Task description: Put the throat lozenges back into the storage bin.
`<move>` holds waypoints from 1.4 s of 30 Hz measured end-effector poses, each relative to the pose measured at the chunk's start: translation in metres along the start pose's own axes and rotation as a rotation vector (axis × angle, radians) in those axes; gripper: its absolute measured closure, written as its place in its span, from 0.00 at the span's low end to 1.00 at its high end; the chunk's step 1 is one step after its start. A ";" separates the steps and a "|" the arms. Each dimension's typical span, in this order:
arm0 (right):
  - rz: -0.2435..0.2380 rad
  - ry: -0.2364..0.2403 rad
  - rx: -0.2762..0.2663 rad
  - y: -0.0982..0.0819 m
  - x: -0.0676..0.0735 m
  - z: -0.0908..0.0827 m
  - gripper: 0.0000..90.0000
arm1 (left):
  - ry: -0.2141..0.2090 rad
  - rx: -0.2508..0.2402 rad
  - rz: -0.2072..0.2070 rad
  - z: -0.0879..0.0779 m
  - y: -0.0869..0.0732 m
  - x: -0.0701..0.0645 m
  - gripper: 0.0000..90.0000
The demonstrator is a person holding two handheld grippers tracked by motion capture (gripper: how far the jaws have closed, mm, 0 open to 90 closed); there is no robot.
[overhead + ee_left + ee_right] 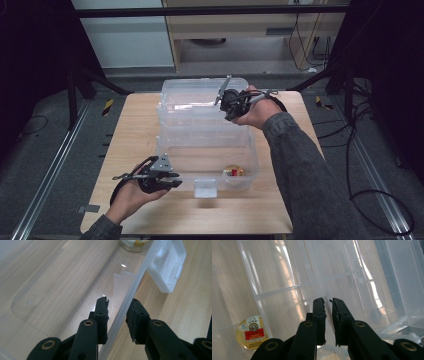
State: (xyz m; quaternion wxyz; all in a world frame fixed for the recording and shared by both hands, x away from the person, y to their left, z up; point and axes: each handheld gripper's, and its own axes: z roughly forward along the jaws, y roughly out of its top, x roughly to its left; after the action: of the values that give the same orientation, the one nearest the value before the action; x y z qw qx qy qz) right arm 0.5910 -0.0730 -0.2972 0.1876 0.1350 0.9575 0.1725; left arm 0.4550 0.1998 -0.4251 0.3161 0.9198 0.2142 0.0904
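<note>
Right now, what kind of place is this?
Probably a lab or workshop recording setup: a small wooden table on grey carpet, metal floor rails, loose cables and dark frame stands around it.

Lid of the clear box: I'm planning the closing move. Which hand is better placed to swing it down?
Right. The right gripper is shut on the raised lid; the left gripper only straddles the box's front wall, away from the lid.
</note>
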 end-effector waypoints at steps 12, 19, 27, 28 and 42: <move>0.012 -0.006 -0.012 0.002 -0.003 0.002 0.90 | 0.003 -0.008 -0.003 0.002 0.002 0.002 0.79; 0.005 0.001 -0.018 0.001 0.001 -0.001 0.91 | 0.002 -0.011 -0.004 0.002 0.001 0.002 0.78; 0.012 -0.005 -0.039 -0.002 0.008 -0.005 0.91 | 0.002 -0.015 -0.004 0.002 0.001 0.002 0.78; 0.012 -0.009 -0.043 -0.003 0.010 -0.007 0.91 | 0.001 -0.015 -0.005 0.003 0.001 0.002 0.78; 0.018 -0.005 -0.079 -0.010 0.021 -0.013 0.91 | 0.002 -0.018 -0.004 0.002 0.001 0.002 0.78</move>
State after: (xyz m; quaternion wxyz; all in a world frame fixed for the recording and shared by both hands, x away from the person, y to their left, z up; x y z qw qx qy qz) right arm 0.5653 -0.0789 -0.2958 0.1936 0.1368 0.9482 0.2114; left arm 0.4579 0.1987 -0.4264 0.3242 0.9165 0.2153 0.0925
